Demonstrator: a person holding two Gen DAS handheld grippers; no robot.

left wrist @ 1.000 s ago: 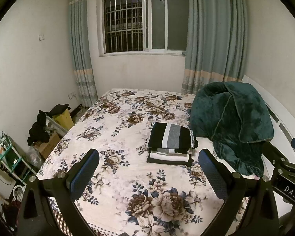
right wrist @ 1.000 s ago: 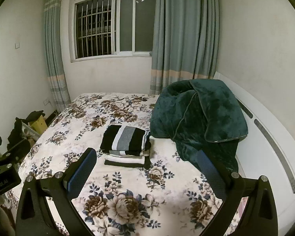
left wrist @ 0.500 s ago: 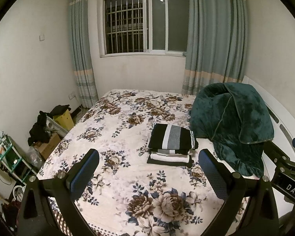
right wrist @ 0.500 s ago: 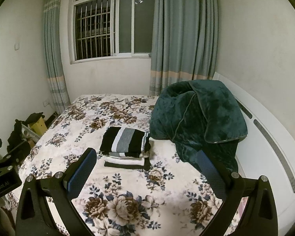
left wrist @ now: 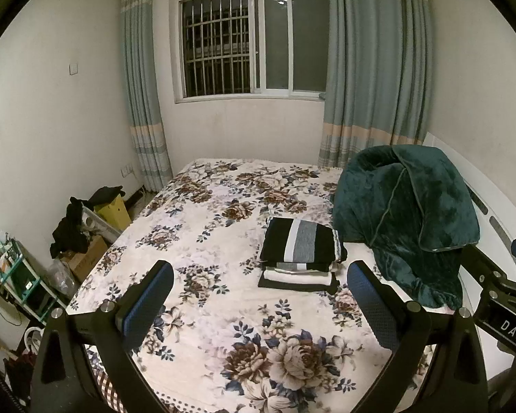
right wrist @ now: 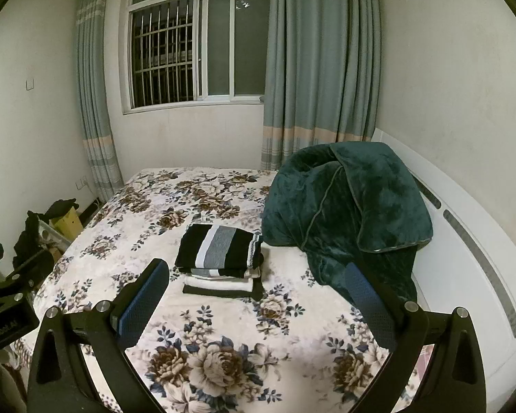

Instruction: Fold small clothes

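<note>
A stack of folded clothes (left wrist: 301, 253), black with white and grey stripes on top and white and black pieces under it, lies on the floral bed (left wrist: 206, 241). It also shows in the right wrist view (right wrist: 220, 254). My left gripper (left wrist: 258, 296) is open and empty, held above the near part of the bed, well short of the stack. My right gripper (right wrist: 254, 296) is open and empty, also short of the stack. The right gripper's body (left wrist: 498, 296) shows at the right edge of the left wrist view.
A dark green plush blanket (left wrist: 406, 213) is heaped at the bed's right side against the white headboard (right wrist: 471, 241). Boxes and dark clothes (left wrist: 86, 227) and a small shelf (left wrist: 13, 275) stand on the floor at the left. A window and curtains are behind.
Both views have tilted up slightly, so the stack and bed sit a little lower in frame. Both grippers stay open and empty.
</note>
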